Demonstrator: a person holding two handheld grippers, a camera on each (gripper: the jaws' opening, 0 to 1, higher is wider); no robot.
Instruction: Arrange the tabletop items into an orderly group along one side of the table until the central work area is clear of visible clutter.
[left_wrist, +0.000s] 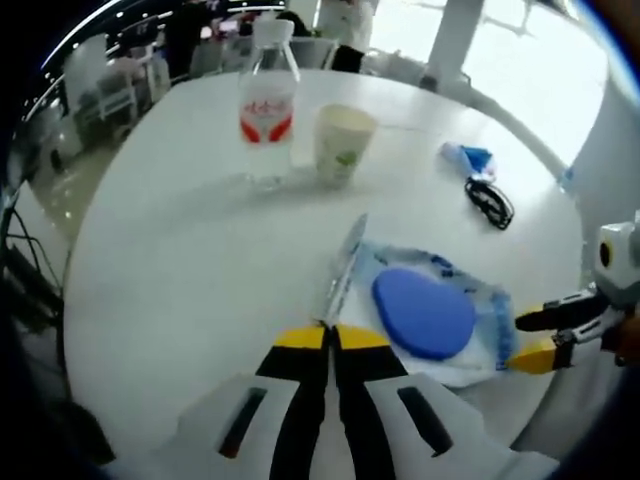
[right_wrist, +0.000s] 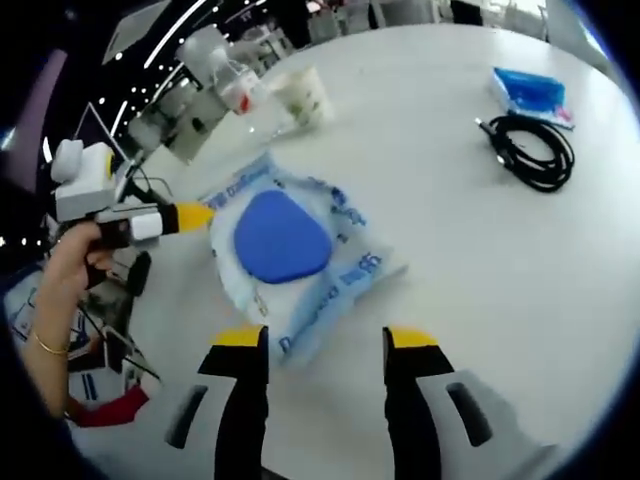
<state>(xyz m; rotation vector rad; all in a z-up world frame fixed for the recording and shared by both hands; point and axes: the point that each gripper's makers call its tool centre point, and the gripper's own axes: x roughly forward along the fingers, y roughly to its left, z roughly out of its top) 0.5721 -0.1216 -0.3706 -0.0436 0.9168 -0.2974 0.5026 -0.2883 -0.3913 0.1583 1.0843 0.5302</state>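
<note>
A clear plastic bag (left_wrist: 470, 345) printed in blue, with a blue oval pad (left_wrist: 424, 312) inside, lies on the white round table (left_wrist: 180, 260). My left gripper (left_wrist: 330, 335) is shut on the bag's left edge, which stands up in a thin fold. In the right gripper view the left gripper (right_wrist: 190, 215), held by a hand, pinches the bag (right_wrist: 340, 275) at its far corner. My right gripper (right_wrist: 325, 340) is open, and the bag's near edge reaches in between its jaws. From the left gripper view the right gripper (left_wrist: 520, 340) sits at the bag's right edge.
A water bottle (left_wrist: 268, 100) and a paper cup (left_wrist: 343, 140) stand side by side at the far part of the table. A coiled black cable (right_wrist: 530, 150) and a small blue packet (right_wrist: 530, 92) lie apart near the table's rim. Chairs and desks stand beyond.
</note>
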